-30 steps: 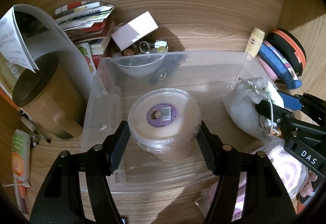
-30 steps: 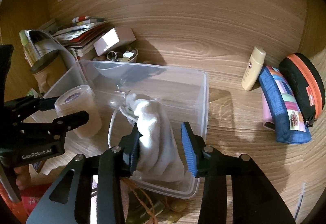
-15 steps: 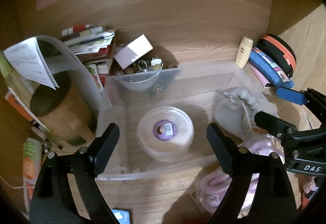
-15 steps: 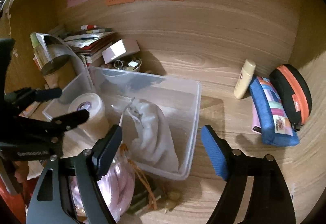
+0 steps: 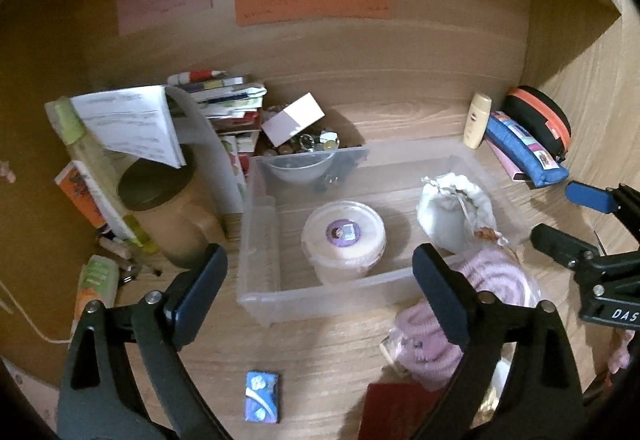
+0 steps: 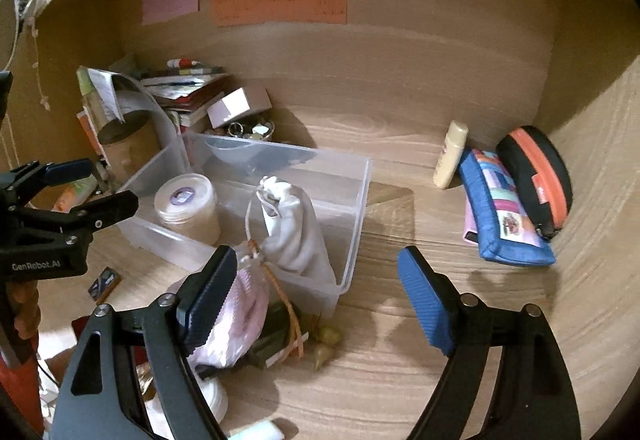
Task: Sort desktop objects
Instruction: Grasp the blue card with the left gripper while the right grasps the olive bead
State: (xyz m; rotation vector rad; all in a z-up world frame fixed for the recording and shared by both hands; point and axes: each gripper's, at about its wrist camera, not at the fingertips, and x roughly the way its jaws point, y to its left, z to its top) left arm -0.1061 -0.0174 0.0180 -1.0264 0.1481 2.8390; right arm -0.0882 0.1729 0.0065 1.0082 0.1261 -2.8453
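Now: both claws up and back from the bin, nothing held.
Left gripper: jaws wide apart, empty, hovering low centre of left view, above the bin's near wall.
Right gripper: jaws wide apart, empty, low centre of right view, over the bin's near right corner.
Bin contents: tub upright in the middle; pouch at the right end, leaning on the wall.
Left outside: pink bag just beside the bin's near right corner; small blue box on the desk, bottom centre of left view; blue case and black case mid right of right view, well apart from the bin.
Key relation: pink bag lies directly under the right claw's left finger, so right is nearer; my guess for the next pick. Bag's long axis runs roughly toward the camera.
View difference: only the right view shows the dark block and small bulbs under the bag; only the left view shows the tub's lid from above.
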